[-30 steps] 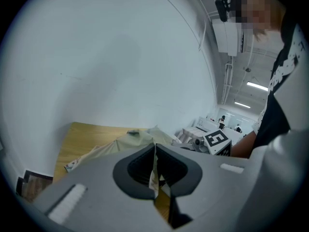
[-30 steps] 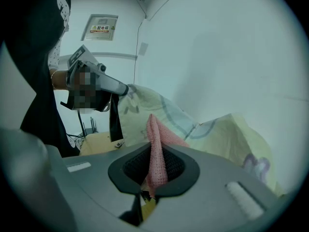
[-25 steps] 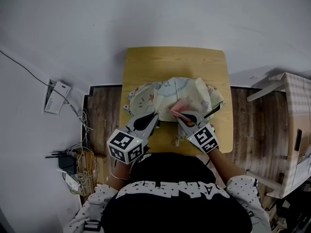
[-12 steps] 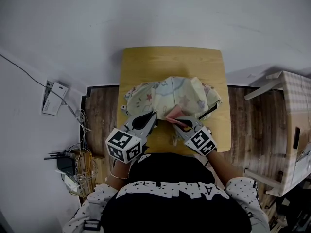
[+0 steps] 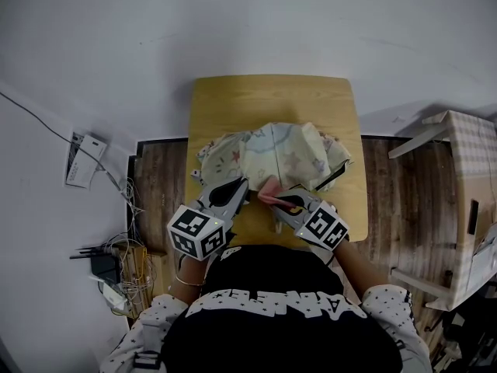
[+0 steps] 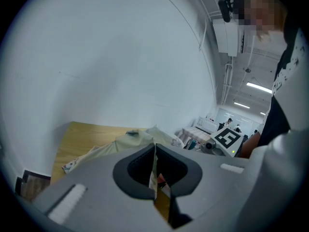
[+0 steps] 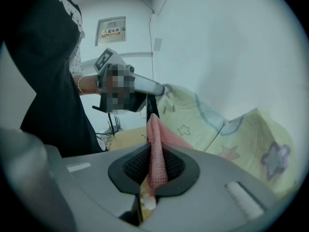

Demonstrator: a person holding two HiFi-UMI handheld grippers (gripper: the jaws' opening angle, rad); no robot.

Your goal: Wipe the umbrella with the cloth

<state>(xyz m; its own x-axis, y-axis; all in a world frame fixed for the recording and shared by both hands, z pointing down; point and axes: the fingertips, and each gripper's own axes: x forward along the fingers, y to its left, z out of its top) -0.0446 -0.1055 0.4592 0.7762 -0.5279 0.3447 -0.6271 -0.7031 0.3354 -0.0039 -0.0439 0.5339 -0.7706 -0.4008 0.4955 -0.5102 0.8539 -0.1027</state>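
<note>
A pale umbrella point(image 5: 272, 155) printed with stars lies crumpled on the small wooden table point(image 5: 272, 99). At its near left edge my left gripper point(image 5: 244, 185) is shut on a thin fold of the umbrella fabric point(image 6: 155, 161). Just right of it, my right gripper point(image 5: 272, 200) is shut on a pink cloth point(image 5: 269, 190) and points left. The cloth point(image 7: 155, 151) stands up between the jaws, with the umbrella canopy point(image 7: 227, 134) ahead and to the right. The cloth rests at the umbrella's near edge. The two grippers' tips are close together.
A white wall stands behind the table. On the floor at left are a white box point(image 5: 80, 158) and tangled cables point(image 5: 124, 255). A light wooden piece of furniture point(image 5: 458, 208) stands at right. My body is right at the table's near edge.
My right gripper has drawn the pink cloth across the umbrella toward me and to the left, ending near the left gripper. The left gripper has kept still on the fabric.
</note>
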